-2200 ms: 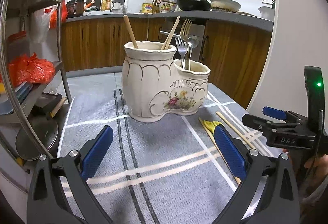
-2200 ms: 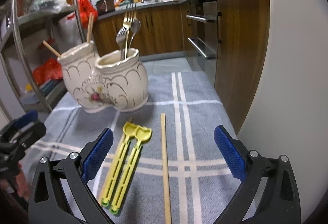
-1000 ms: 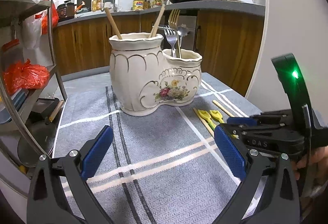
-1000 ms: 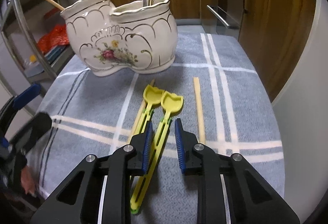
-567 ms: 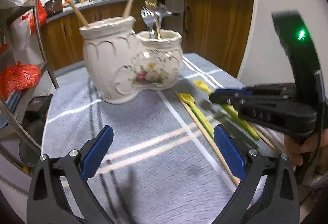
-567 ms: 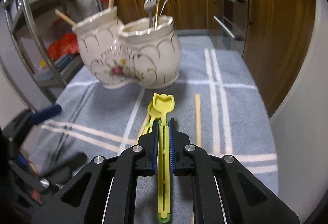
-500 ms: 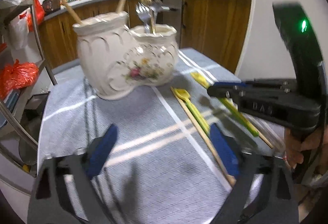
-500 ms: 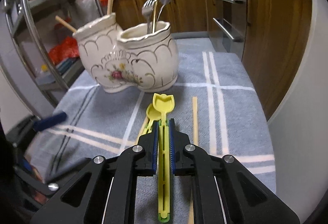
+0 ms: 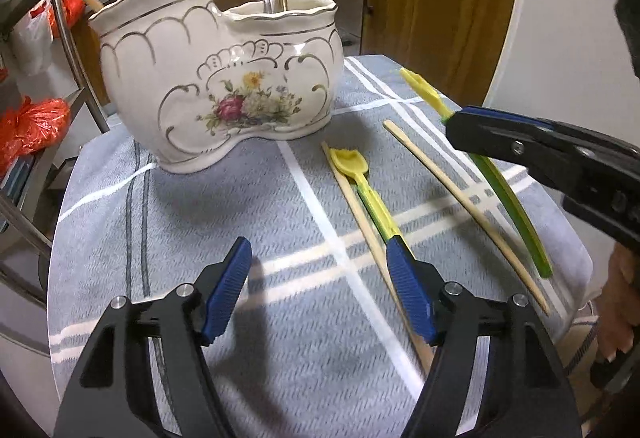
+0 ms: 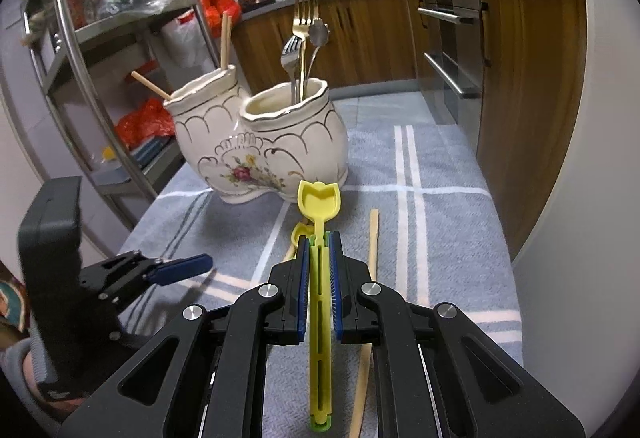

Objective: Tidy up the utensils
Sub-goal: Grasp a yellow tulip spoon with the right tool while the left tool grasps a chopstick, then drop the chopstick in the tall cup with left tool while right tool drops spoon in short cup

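Note:
A white floral ceramic holder [image 9: 216, 77] with two compartments stands on the grey cloth; it also shows in the right wrist view [image 10: 260, 149]. Forks [image 10: 302, 37] stand in its lower compartment, chopsticks [image 10: 225, 37] in the taller one. My right gripper [image 10: 319, 242] is shut on a yellow plastic fork [image 10: 319, 205] and holds it above the cloth; this also shows in the left wrist view [image 9: 496, 181]. My left gripper [image 9: 320, 278] is open and low over the cloth. A yellow spoon [image 9: 364, 185] and two loose chopsticks [image 9: 452, 189] lie on the cloth.
The grey checked cloth [image 9: 200, 230] covers a small table whose edge drops off at the right. A metal shelf rack [image 10: 80, 49] with bags stands at the left. Wooden kitchen cabinets [image 10: 368, 33] and an oven [image 10: 452, 49] are behind.
My right gripper shut on the yellow fork and lifted it off the cloth. My left gripper moved forward and lower towards the spoon and narrowed its opening.

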`<action>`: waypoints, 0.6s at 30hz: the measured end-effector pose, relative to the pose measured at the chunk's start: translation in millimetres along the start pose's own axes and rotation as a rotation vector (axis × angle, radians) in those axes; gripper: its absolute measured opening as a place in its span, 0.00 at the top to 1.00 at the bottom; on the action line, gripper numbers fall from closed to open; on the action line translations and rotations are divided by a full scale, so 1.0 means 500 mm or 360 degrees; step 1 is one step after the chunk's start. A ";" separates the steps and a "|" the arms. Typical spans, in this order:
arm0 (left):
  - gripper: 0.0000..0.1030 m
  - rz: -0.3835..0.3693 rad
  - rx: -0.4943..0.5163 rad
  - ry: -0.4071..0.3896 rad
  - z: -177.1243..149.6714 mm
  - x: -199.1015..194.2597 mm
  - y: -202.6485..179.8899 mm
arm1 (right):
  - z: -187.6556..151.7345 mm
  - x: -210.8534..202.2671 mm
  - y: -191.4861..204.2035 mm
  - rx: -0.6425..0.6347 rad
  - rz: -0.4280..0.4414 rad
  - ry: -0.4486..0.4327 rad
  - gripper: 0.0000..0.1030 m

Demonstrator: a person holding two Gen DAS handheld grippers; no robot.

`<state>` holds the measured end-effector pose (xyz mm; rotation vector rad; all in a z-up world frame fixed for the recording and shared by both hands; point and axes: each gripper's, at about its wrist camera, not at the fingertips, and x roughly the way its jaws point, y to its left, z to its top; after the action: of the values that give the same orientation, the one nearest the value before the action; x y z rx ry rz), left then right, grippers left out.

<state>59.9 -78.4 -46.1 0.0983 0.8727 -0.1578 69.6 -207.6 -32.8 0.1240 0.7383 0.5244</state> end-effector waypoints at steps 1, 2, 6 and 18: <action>0.33 0.0012 0.0010 0.0015 0.005 0.006 -0.004 | 0.001 -0.002 -0.001 0.0002 0.0005 -0.0004 0.90; 0.34 0.0018 0.0021 0.0029 0.007 0.010 -0.008 | 0.001 -0.002 -0.001 0.0003 0.0009 -0.0007 0.90; 0.56 -0.0037 0.0055 0.0076 0.016 0.016 -0.029 | 0.002 -0.007 -0.001 0.0007 0.0027 -0.0019 0.90; 0.94 -0.0163 0.0181 0.0059 0.026 -0.008 0.007 | 0.005 -0.028 0.005 -0.0008 0.0088 -0.0096 0.90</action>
<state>67.7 -76.3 -34.7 0.1631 0.9062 -0.3023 61.6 -212.0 -21.5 0.1553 0.6762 0.5729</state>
